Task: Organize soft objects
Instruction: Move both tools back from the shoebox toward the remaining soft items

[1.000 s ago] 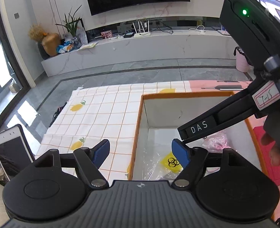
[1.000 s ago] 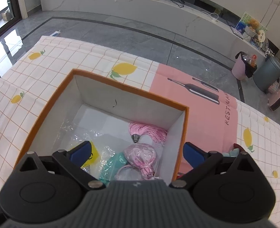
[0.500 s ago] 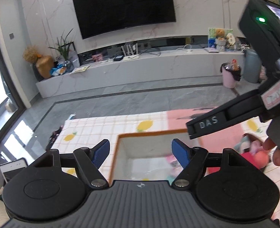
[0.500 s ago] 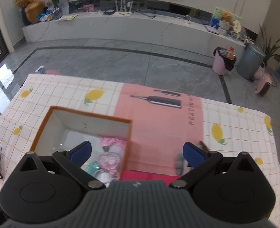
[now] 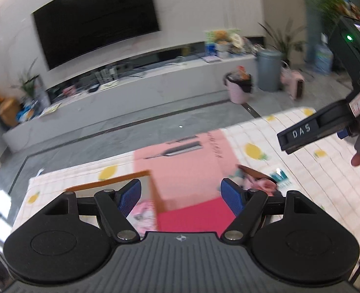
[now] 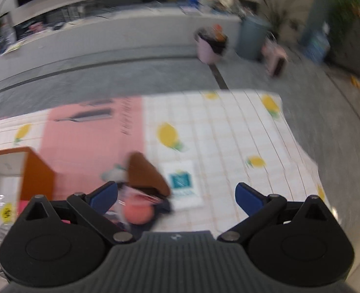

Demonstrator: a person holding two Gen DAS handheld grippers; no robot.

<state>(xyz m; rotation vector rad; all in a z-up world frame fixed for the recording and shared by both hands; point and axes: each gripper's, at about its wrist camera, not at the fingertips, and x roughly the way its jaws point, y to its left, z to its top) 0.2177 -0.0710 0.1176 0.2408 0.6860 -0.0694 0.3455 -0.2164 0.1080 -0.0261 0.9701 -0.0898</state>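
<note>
An orange-rimmed storage box stands on the lemon-print tablecloth, with pink soft items inside it. To its right lies a pile of soft things: a brown piece, a peach ball and a white packet with a teal print. My left gripper hangs open above the box's right edge, holding nothing. My right gripper is open over the pile, also holding nothing. It shows in the left wrist view, held in a person's hand.
A pink mat with a bottle print covers the middle of the table, and a red cloth lies near me. Beyond the table are grey floor, a long white TV bench, a pink bin and a grey bin.
Both grippers swung right, away from the box interior, and tilted up. The right gripper now hangs over the pile of soft things instead of the box. Both stayed open.
</note>
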